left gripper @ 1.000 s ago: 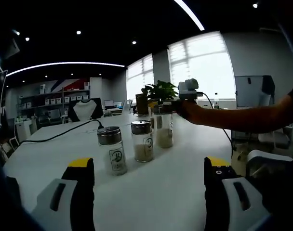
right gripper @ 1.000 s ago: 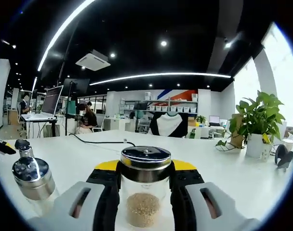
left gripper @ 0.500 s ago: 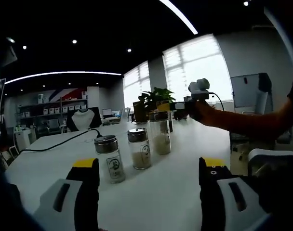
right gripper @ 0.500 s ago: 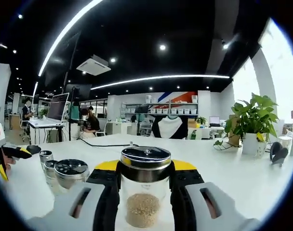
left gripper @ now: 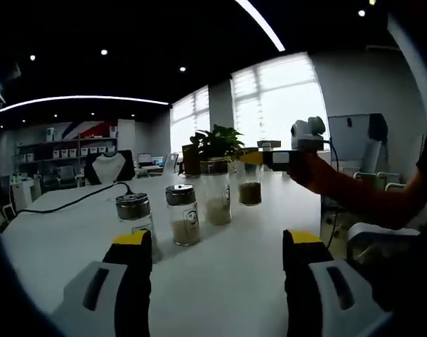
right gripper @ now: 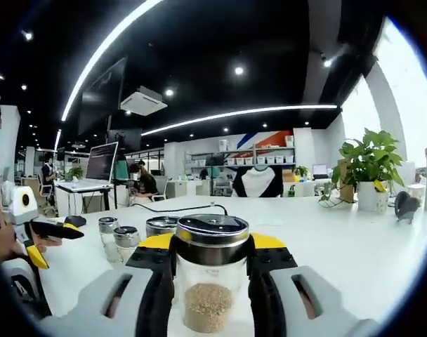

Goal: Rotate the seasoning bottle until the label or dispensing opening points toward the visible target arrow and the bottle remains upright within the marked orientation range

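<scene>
In the right gripper view, a clear glass seasoning bottle with a chrome shaker lid (right gripper: pixel 212 281) is clamped upright between the yellow-tipped jaws of the right gripper (right gripper: pixel 212 270), brown granules being seen in its lower half. Beyond the held bottle, to its left, three similar glass shaker jars (right gripper: pixel 133 239) are stood on the white table (right gripper: pixel 354 246). In the left gripper view, the left gripper (left gripper: pixel 217 246) is held low over the table with its jaws wide apart (nothing between them); past the jars, a person's forearm (left gripper: pixel 361 200) is stretched out level.
</scene>
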Demonstrator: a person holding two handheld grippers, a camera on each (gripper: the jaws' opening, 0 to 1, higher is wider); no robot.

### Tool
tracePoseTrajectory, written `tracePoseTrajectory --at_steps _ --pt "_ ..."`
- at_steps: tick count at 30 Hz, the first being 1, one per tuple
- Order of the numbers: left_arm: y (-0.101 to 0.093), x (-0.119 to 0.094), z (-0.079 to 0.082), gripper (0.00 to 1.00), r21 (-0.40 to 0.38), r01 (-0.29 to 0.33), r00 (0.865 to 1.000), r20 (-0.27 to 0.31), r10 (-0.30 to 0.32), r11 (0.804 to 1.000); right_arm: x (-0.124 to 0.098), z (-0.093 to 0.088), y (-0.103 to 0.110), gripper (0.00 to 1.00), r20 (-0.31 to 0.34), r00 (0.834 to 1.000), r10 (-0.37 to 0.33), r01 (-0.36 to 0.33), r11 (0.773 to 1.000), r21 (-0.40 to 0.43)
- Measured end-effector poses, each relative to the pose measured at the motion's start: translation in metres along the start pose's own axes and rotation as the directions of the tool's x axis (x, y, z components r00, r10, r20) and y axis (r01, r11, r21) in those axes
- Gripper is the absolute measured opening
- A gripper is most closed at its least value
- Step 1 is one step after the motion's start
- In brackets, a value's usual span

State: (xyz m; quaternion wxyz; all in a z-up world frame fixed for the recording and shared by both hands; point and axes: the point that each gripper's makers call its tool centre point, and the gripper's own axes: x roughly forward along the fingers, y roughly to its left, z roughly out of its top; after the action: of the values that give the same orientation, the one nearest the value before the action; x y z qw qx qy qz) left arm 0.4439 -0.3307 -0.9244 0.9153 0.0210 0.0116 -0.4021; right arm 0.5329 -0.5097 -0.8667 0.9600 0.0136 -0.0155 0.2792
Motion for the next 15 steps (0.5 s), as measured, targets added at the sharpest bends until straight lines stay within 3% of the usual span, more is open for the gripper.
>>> tracePoseTrajectory --at_steps 3,5,7,10,13,15 --pt "0.001 0.001 0.004 0.74 -0.054 -0.005 0.999 0.033 0.007 0.999 -0.003 0.002 0.019 0.37 0.019 0.996 0.083 -0.084 0.996 0.038" --pt "-0.004 0.0 0.011 0.68 -0.07 0.025 0.997 0.074 -0.02 0.997 -0.006 0.004 0.028 0.37 0.035 0.992 0.118 -0.119 0.991 0.052" --pt "-0.004 0.0 0.013 0.69 -0.068 0.022 0.996 0.082 -0.017 0.997 -0.006 0.006 0.039 0.37 0.038 0.986 0.162 -0.164 0.984 0.062" --pt "-0.014 0.004 0.009 0.69 -0.032 0.057 0.997 0.047 -0.055 0.998 -0.008 0.011 0.056 0.37 0.035 0.975 0.221 -0.222 0.974 0.04" --pt "-0.02 0.007 0.008 0.64 -0.022 0.074 0.997 0.039 -0.073 0.997 -0.011 0.017 0.081 0.37 0.049 0.944 0.325 -0.327 0.945 0.029" --pt "-0.026 0.007 0.012 0.59 -0.063 0.1 0.993 0.072 -0.095 0.993 -0.012 0.019 0.095 0.37 0.06 0.926 0.374 -0.376 0.926 0.036"
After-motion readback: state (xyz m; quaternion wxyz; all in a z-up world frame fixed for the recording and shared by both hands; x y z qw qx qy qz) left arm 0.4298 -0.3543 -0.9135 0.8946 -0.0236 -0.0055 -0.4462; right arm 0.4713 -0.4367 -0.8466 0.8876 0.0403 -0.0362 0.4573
